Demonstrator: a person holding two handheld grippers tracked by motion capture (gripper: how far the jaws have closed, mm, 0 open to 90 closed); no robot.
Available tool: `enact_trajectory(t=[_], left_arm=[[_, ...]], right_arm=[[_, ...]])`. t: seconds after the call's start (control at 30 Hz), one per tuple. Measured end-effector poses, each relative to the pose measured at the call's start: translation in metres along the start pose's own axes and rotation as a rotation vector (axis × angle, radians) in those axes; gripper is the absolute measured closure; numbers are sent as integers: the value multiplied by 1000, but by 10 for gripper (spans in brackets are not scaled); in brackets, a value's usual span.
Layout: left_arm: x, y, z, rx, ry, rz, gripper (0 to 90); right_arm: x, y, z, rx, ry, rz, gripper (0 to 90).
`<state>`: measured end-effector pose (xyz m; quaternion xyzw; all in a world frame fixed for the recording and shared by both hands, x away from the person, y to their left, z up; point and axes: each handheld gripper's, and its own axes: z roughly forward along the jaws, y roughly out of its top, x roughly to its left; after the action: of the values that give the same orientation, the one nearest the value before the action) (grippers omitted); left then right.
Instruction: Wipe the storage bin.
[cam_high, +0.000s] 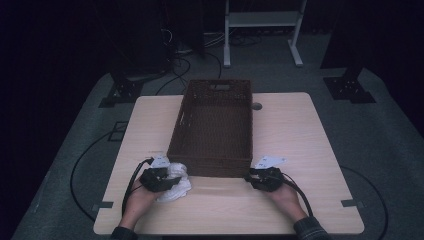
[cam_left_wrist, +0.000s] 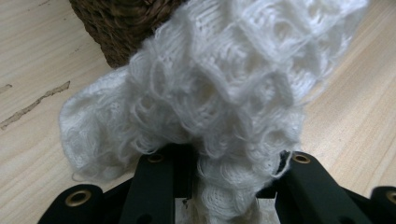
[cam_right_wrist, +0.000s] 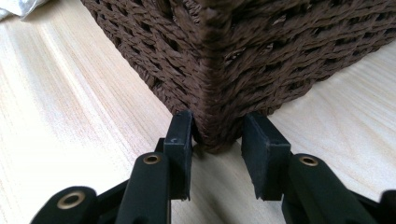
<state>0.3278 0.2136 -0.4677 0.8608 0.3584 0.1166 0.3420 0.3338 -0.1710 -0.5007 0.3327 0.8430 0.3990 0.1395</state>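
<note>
Basket (cam_high: 212, 125), brown woven, sits mid-worktop (cam_high: 300, 130); inside looks bare, far end dim. White knit cloth (cam_high: 176, 182) bunched on worktop at basket's near-left corner, clamped in left gripper (cam_high: 167, 176) fingers. Right gripper (cam_high: 252, 176) fingers straddle basket's near-right corner, left one touching; grip unclear.

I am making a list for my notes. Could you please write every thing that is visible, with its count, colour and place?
basket: one, dark brown woven, middle of the table, seems empty
knitted cloth: one, white, at the basket's near left corner, clamped
table: one, light wood
cables: several, black, on the grey floor
frame: one, white, behind the table
left hand-held gripper: one, black, shut on the knitted cloth
right hand-held gripper: one, black, jaws either side of the basket's near right corner
</note>
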Motion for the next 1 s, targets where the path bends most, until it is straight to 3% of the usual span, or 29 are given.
enact_trajectory(t=[0.27,0.5,0.77,1.0], left_arm=[[-5,9,-19,-69,10,16,668],[-9,21,-41,-164,3,18,668],[-17,31,-50,-213,-14,43,668],[-18,32,-42,-201,-26,47,671]], right_arm=[[-1,0,0,-2,4,-1,634],[-1,0,0,-2,4,1,634],[-1,0,0,-1,5,2,635],[-1,0,0,-1,5,1,635]])
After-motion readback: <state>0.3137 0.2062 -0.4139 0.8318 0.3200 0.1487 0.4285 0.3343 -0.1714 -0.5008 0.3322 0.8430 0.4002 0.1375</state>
